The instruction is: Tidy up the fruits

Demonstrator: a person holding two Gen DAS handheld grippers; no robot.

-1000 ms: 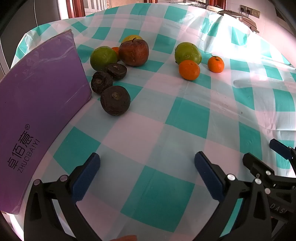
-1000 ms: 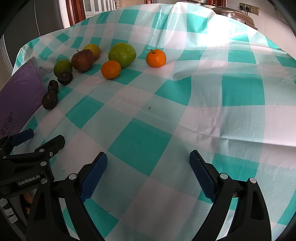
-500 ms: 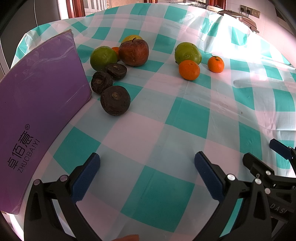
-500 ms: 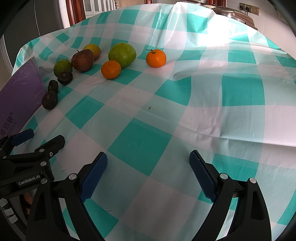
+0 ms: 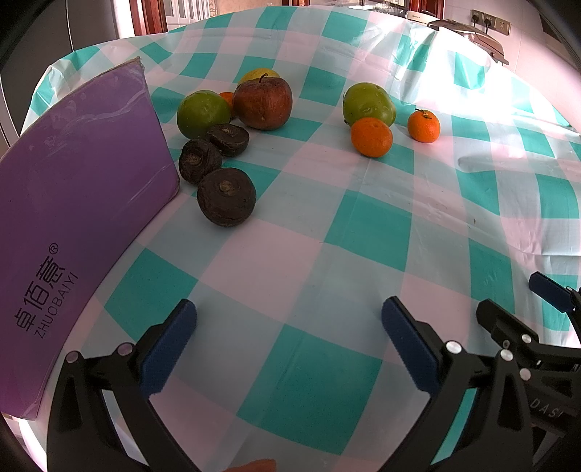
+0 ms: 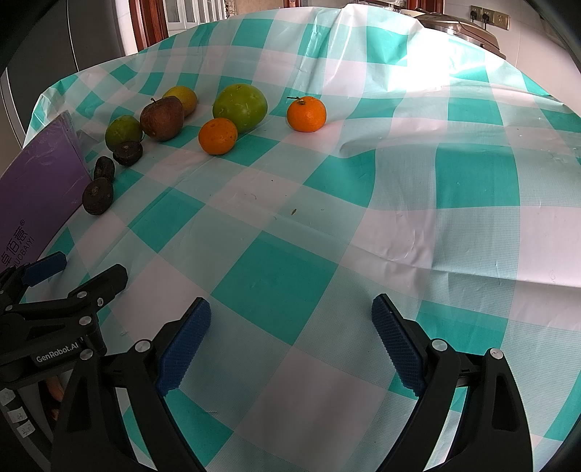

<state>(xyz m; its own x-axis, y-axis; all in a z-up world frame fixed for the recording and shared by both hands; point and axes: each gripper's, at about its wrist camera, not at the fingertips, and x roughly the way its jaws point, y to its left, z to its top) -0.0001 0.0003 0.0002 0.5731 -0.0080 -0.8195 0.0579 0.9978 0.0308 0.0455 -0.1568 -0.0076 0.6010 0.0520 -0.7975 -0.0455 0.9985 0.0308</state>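
Observation:
Fruit lies at the far side of a teal-and-white checked tablecloth (image 5: 363,232). On the left are three dark wrinkled fruits (image 5: 226,201), a green fruit (image 5: 202,113), a brown apple (image 5: 262,103) and a yellow fruit (image 5: 259,74) behind it. Further right are a larger green fruit (image 5: 368,104) and two oranges (image 5: 371,137) (image 5: 423,126). My left gripper (image 5: 288,341) is open and empty, well short of the fruit. My right gripper (image 6: 290,339) is open and empty too, and the oranges (image 6: 218,136) (image 6: 306,113) lie far ahead of it.
A purple box (image 5: 65,218) stands on edge along the left, touching the dark fruits. The right gripper's fingers (image 5: 515,326) show at the right edge of the left wrist view. The cloth has a raised fold (image 6: 381,145) right of the oranges. An appliance (image 6: 461,29) sits behind the table.

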